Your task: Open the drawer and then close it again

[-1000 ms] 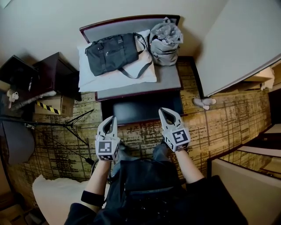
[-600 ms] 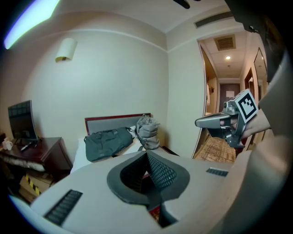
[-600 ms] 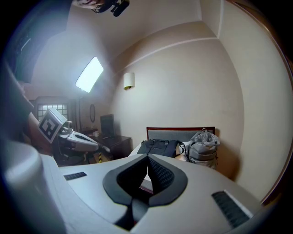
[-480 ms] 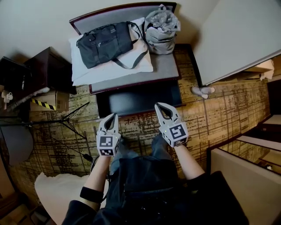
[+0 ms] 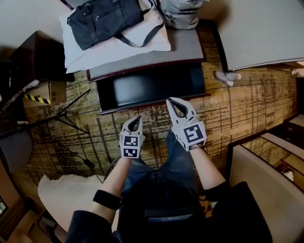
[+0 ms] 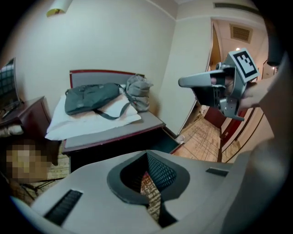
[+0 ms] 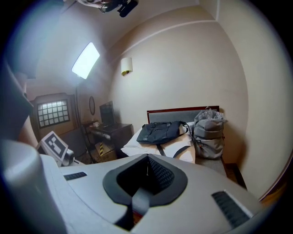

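Hovering clenched, empty, left tool (image 5: 135,120), right tool (image 5: 174,102), near drawer (image 5: 152,86) edge, perhaps open, carpet (image 5: 237,109) around.

Well ahead of your left gripper (image 5: 136,119), a dark duffel bag (image 5: 102,19) lies on a white pillow (image 5: 95,54). A grey backpack (image 5: 183,14) stands beyond your right gripper (image 5: 172,101).

Both grippers sit lower than a second back. The left gripper (image 5: 136,119) dropped most: smaller in the head view, tipped more steeply toward the carpet (image 5: 247,104), shifted right toward the right gripper (image 5: 173,101). View came down and in too: drawer (image 5: 152,85) looms larger, black bag (image 5: 102,19) and grey backpack (image 5: 183,9) pushed to the far edge, backpack mostly cut off.
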{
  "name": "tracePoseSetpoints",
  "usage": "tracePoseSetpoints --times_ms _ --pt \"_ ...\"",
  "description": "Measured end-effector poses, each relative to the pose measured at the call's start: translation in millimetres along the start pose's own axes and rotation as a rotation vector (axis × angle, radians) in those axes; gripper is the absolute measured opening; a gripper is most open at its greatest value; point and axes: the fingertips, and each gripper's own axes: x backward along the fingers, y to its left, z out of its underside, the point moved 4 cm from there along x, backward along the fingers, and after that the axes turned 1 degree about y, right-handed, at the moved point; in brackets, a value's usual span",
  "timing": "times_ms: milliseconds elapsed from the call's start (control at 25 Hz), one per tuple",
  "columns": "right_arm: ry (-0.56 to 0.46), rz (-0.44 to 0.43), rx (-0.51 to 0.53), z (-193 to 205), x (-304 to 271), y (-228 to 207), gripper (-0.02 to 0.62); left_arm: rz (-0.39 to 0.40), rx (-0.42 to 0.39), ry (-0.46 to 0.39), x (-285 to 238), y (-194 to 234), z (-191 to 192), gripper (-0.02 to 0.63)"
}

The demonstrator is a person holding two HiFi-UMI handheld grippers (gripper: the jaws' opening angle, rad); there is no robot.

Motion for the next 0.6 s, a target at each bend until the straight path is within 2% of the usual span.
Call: tracePoseSetpoints --times_ms 360,600 --pt "-0.024 -0.004 -0.042 93 -90 -14 0.0 -0.032 0.077 0.134 -125 11 131 0.003" --pt "-0.036 0.003 -0.049 150 -150 -30 0.0 -0.037 0.104 0.186 -198 19 205 0.002"
